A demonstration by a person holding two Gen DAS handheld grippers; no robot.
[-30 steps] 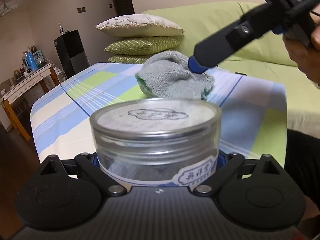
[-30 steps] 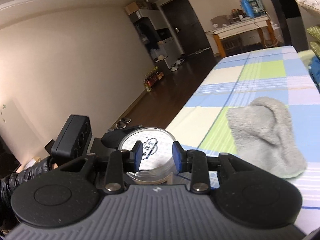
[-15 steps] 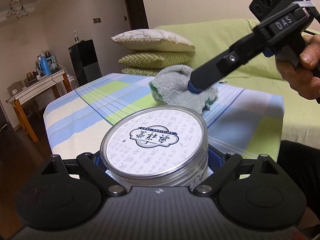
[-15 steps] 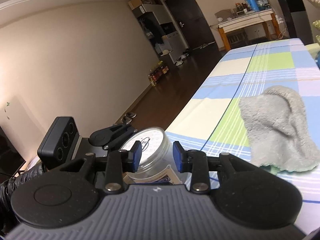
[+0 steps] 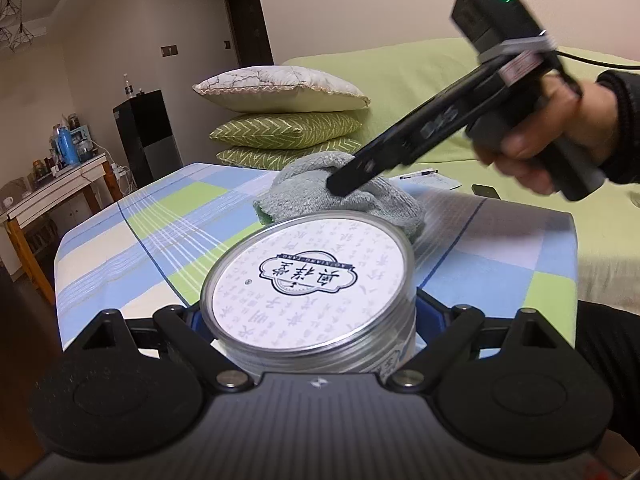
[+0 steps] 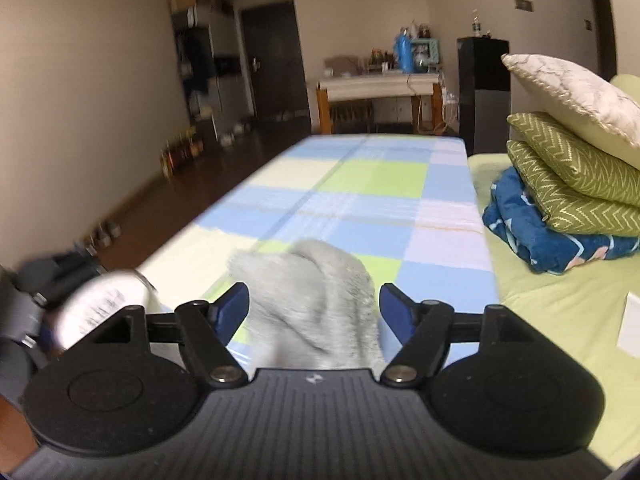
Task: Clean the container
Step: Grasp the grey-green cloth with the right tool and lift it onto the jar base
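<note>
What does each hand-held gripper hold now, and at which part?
The left hand-held gripper holds the round container by its clear side wall, below the lid. The right hand-held gripper holds nothing; it is open around the grey cloth.

The right tongs [image 6: 314, 308] have just been opening, and their blue fingertips [image 6: 232, 306] flank a grey cloth [image 6: 316, 296] on the checked desk [image 6: 360, 184] without pressing it. A blurred container [image 6: 102, 304] shows at left; cushions [image 6: 572, 152] are stacked at right.
</note>
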